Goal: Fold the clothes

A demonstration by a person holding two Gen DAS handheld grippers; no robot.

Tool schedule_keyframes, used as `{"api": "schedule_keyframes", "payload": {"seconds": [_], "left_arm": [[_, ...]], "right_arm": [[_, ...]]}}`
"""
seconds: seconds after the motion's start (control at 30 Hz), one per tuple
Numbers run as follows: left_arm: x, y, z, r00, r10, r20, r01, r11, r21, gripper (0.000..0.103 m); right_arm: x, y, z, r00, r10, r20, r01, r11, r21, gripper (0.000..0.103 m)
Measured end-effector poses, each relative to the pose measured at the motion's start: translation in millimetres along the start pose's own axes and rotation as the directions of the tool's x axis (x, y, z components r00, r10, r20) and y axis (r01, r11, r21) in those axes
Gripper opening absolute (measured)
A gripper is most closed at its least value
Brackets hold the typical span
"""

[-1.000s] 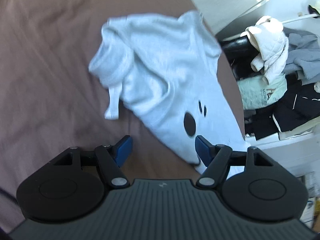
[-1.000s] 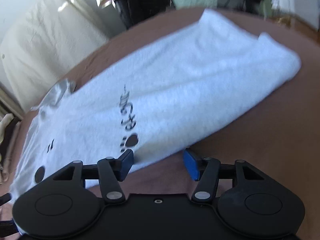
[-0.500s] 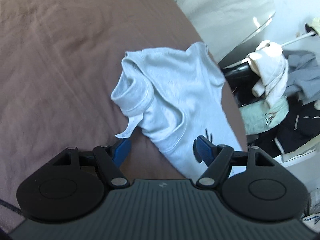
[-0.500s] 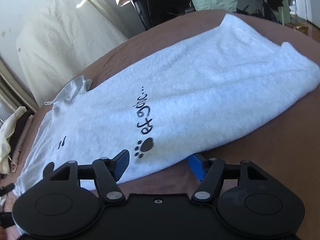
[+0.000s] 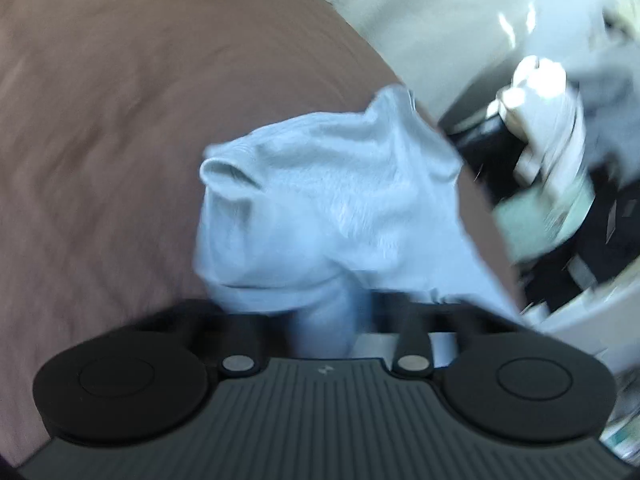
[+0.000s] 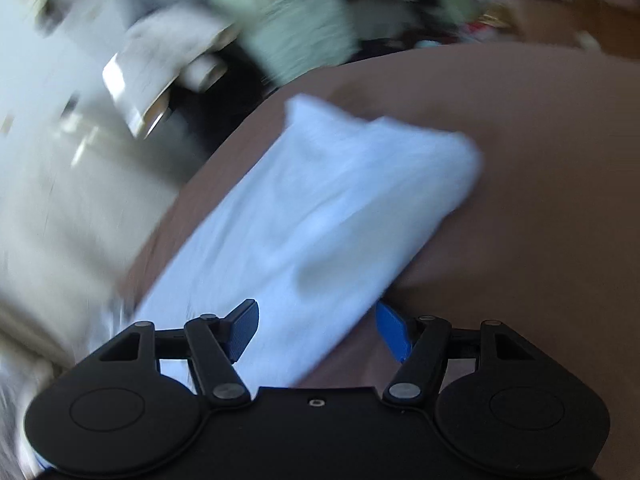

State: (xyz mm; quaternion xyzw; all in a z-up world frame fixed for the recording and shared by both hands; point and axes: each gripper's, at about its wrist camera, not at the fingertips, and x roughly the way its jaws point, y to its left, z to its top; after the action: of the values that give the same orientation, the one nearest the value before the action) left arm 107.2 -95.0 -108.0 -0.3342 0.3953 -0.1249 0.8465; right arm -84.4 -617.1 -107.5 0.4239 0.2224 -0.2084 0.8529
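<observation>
A light blue T-shirt [image 5: 332, 200] lies bunched on the brown bed cover [image 5: 120, 120]. My left gripper [image 5: 324, 320] is shut on a fold of it near the collar end, and the cloth hides both fingertips. In the right wrist view the same shirt [image 6: 340, 200] stretches away as a long folded strip over the cover [image 6: 540, 200]. My right gripper [image 6: 318, 332] is open, its blue pads [image 6: 244, 332] on either side of the shirt's near edge, with cloth lying between them. Both views are motion-blurred.
A pile of mixed clothes [image 5: 560, 184] sits past the bed's right edge, beside a white covered object [image 5: 420, 20]. In the right wrist view the pile [image 6: 288, 20] is at the far side and the white covered object [image 6: 52, 200] on the left.
My left gripper has gone from open to shut on the shirt and pulled it up into a bunch. The right gripper has swung along the shirt and stays open.
</observation>
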Motion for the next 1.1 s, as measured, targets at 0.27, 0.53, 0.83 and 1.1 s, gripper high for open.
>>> {"api": "schedule_keyframes", "payload": {"seconds": [0.27, 0.53, 0.83, 1.1], "left_arm": [[-24.1, -58.7, 26.1, 0.985, 0.030, 0.172, -0.074, 0.963, 0.260, 0.006], [-124.0, -68.0, 22.8, 0.958, -0.028, 0.285, -0.038, 0.974, 0.223, 0.006], [-112.9, -65.0, 101.6, 0.972, 0.010, 0.233, -0.048, 0.986, 0.160, 0.005], [-173.3, -137.9, 178.1, 0.852, -0.160, 0.499, 0.032, 0.966, 0.256, 0.003]], "right_arm": [[5.5, 40.2, 48.5, 0.984, -0.001, 0.177, 0.047, 0.965, -0.257, 0.007], [-72.6, 78.4, 73.8, 0.959, 0.139, 0.247, -0.051, 0.942, -0.331, 0.006], [-4.9, 177.3, 114.3, 0.994, 0.095, -0.056, -0.111, 0.861, -0.496, 0.006], [-28.5, 284.7, 193.6, 0.926, 0.344, 0.152, -0.210, 0.808, -0.550, 0.006]]}}
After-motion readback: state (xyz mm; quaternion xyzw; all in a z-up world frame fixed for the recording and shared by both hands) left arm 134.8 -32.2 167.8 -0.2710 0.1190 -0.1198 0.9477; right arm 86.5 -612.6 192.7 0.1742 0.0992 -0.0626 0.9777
